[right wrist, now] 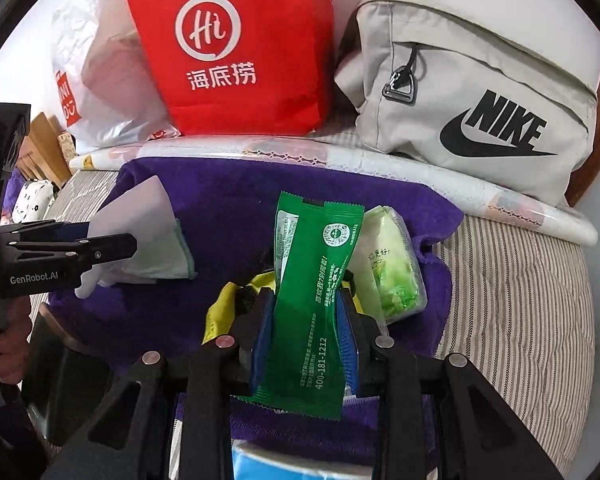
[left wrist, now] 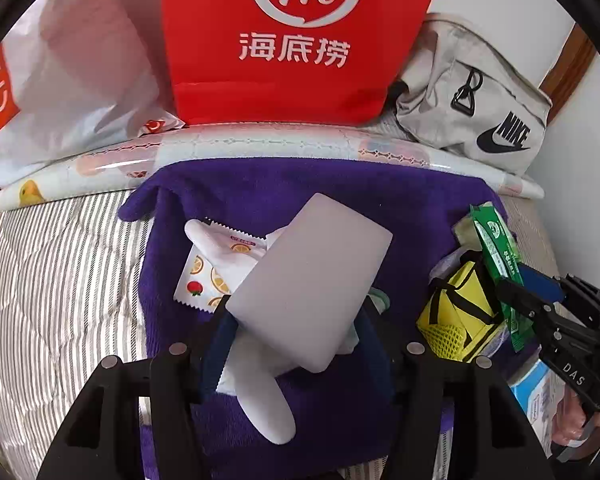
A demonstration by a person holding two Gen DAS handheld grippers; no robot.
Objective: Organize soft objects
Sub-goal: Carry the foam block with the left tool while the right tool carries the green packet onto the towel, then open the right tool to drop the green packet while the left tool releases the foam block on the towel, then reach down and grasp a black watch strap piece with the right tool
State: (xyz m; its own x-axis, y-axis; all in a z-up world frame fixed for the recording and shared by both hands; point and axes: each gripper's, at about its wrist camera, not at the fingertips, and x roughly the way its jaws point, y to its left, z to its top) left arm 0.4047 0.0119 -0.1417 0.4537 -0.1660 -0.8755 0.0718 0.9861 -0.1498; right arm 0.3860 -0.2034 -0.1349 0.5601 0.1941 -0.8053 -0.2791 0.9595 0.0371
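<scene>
On a bed spread with a purple towel (left wrist: 260, 192), the left hand-held gripper (left wrist: 296, 320) pinches a pale grey rectangular pad (left wrist: 312, 280) by one edge, lifting it tilted above a white glove (left wrist: 260, 396) and an orange-printed sachet (left wrist: 204, 276) lying on the towel. The right hand-held gripper (right wrist: 306, 340) is clamped on a green foil packet (right wrist: 308, 312), which stands upright between its blue pads (right wrist: 260, 344) over a yellow mesh pouch (right wrist: 224, 308), just beside a light green tissue pack (right wrist: 392, 268). A blue and white object beneath that gripper is too cropped to identify. Behind the towel, a red Haidilao paper bag (right wrist: 240, 52) stands between a white plastic bag (right wrist: 100, 80) and a grey Nike bag (right wrist: 480, 108), against the wall.
</scene>
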